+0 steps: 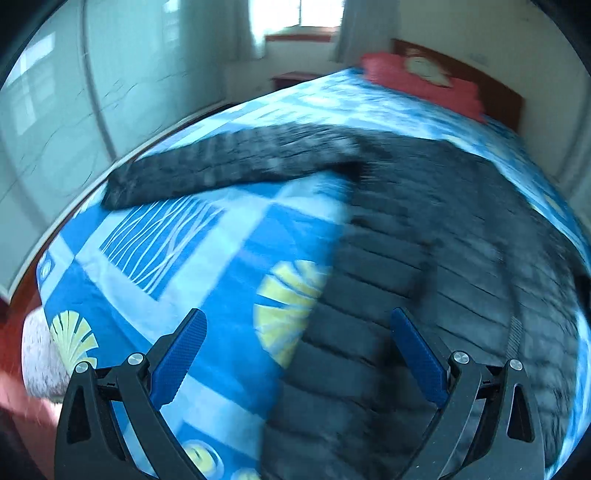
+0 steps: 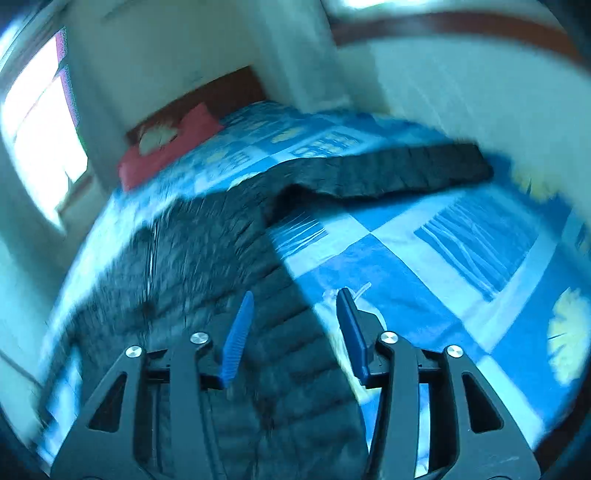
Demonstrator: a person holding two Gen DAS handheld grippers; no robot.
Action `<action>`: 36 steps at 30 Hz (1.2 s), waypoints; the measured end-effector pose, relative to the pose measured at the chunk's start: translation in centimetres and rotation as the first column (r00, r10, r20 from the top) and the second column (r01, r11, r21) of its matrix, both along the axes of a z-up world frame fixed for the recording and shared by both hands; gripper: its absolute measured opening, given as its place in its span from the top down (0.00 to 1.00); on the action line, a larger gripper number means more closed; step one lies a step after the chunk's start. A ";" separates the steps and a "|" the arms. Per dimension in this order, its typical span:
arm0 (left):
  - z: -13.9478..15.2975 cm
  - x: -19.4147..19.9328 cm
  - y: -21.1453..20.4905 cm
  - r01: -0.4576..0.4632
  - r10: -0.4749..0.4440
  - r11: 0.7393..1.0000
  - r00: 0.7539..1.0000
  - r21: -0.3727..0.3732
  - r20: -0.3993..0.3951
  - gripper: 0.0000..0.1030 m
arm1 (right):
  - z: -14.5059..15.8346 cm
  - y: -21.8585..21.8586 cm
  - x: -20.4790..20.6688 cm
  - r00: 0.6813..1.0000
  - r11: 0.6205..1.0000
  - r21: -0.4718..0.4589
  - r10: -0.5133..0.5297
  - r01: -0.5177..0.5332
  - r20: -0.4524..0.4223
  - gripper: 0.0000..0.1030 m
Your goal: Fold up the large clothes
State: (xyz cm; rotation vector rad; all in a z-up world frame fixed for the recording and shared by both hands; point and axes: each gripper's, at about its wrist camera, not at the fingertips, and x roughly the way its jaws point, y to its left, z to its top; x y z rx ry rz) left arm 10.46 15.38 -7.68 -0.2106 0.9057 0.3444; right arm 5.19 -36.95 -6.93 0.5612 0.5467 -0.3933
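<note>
A dark quilted jacket (image 1: 424,236) lies flat on a bed with a blue patterned cover (image 1: 207,266). One sleeve (image 1: 229,162) stretches out to the left in the left wrist view. My left gripper (image 1: 297,321) is open and empty, above the jacket's left edge near the hem. In the right wrist view the jacket (image 2: 207,266) fills the lower left and its other sleeve (image 2: 399,170) stretches right. My right gripper (image 2: 295,302) is open and empty, above the jacket's right edge. Both views are blurred.
A red pillow (image 1: 424,81) lies at the head of the bed by a wooden headboard (image 1: 480,74); the pillow also shows in the right wrist view (image 2: 166,147). A window with curtains (image 1: 295,22) and a wall (image 1: 92,92) flank the bed. Reddish floor (image 1: 14,369) lies at lower left.
</note>
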 end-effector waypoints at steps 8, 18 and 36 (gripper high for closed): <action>-3.9 3.0 7.8 -0.230 0.231 0.973 0.971 0.019 -0.058 0.04 | -5.8 -15.0 2.7 0.962 0.909 0.362 -0.256 0.206 0.096 0.20; -6.4 5.3 10.5 -0.350 0.354 0.935 0.926 0.052 -0.133 0.04 | -10.1 -26.4 4.2 0.863 0.781 0.533 -0.476 0.325 0.171 0.25; -7.4 5.3 10.7 -0.368 0.378 0.925 0.917 0.091 -0.130 0.04 | -10.6 -29.8 6.8 0.776 0.740 0.567 -0.576 0.361 0.258 0.45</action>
